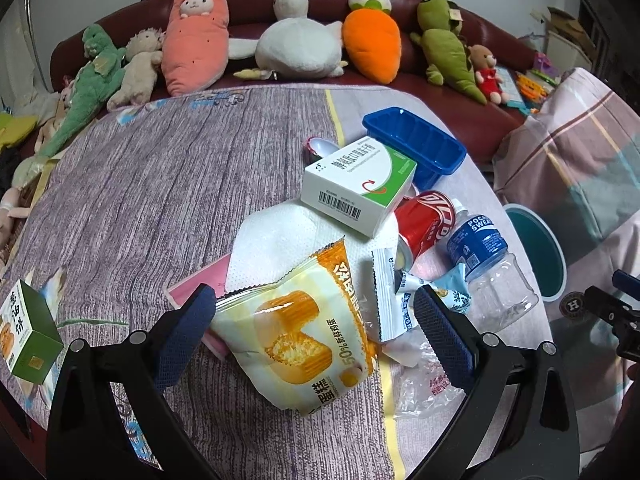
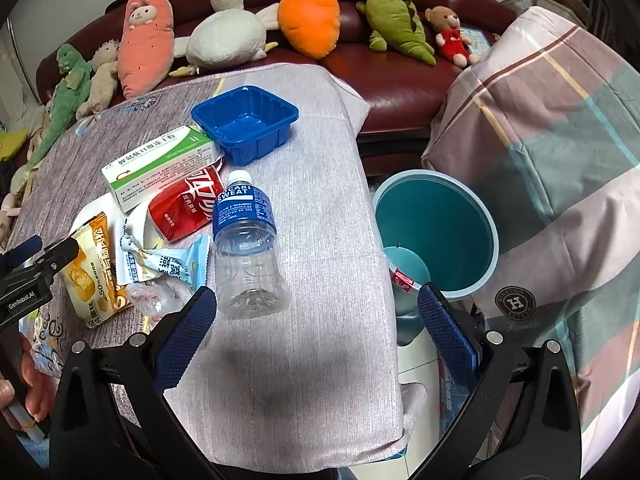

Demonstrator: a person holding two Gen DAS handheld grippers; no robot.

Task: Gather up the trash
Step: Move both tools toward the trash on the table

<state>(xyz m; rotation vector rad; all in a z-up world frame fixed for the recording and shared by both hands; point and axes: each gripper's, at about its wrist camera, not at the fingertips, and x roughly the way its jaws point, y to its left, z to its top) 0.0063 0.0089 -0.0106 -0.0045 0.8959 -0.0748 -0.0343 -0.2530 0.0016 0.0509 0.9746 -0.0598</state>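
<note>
— What are the left tongs (image 1: 314,320) doing?

— They are hanging wide open over the near end of the litter pile, gripping nothing. The yellow cake wrapper (image 1: 298,332) is lying right between the two blue pads, its long axis running from near to far, slightly slanted, so the pads are sitting on either side of its width.

— And the right tongs (image 2: 318,322)?

— Also gaping wide and empty. The clear bottle (image 2: 247,246) is lying just beyond their left pad, base toward them, cap pointing far. The left tongs are nearer the wrapper; the right ones are nearer the bottle.

— What is lying around those?

— A crushed red can (image 1: 426,222) and a white-and-green carton (image 1: 358,186) are resting on a paper towel (image 1: 280,236) just beyond the wrapper, with small torn sachets (image 1: 404,296) between wrapper and bottle, and a blue plastic tray (image 2: 246,122) farther off.

— Where is it all going, I'd guess?

— Probably into the teal bin (image 2: 438,230), standing on the floor just off the right edge of the cloth-covered counter (image 2: 320,200). Beyond is a dark red sofa (image 2: 400,68) lined with plush toys (image 2: 310,20).
</note>
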